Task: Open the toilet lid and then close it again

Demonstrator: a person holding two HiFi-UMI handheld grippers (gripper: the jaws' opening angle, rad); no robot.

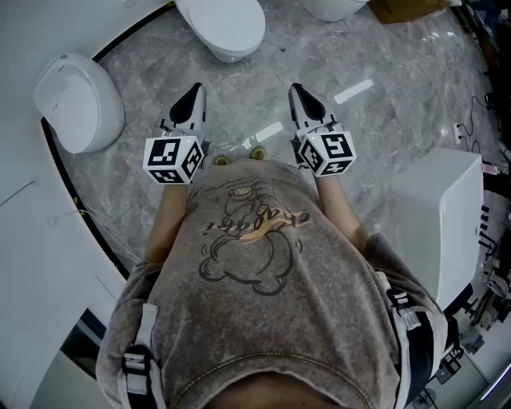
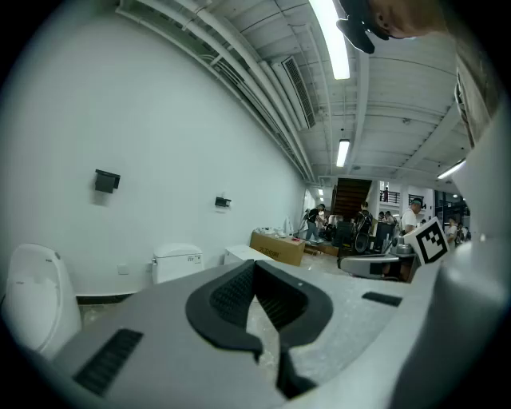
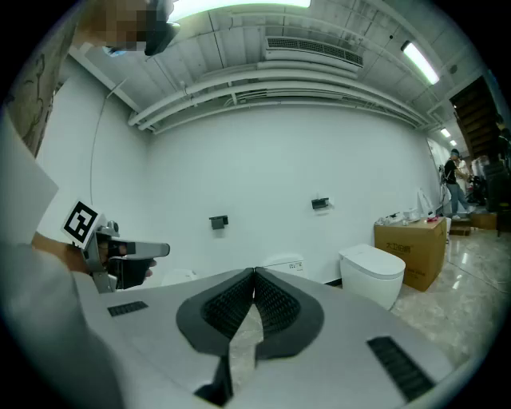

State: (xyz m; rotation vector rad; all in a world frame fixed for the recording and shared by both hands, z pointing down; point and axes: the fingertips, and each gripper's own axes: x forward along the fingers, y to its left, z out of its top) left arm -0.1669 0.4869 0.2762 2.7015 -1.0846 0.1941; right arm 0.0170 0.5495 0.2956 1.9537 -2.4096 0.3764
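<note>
Black-padded jaws of the left gripper (image 1: 194, 92) and right gripper (image 1: 297, 92) are clenched on nothing, side by side. Ahead across the marble floor (image 1: 383, 144), well apart, sits the toilet (image 1: 223, 28), lid down, nose toward the person, long axis running away; the left gripper looks nearer.

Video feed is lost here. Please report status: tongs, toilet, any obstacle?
Left tongs shut, empty; right tongs shut, empty. White oval toilet lid ahead down, untouched. No obstacle seen on grey marble floor between.
</note>
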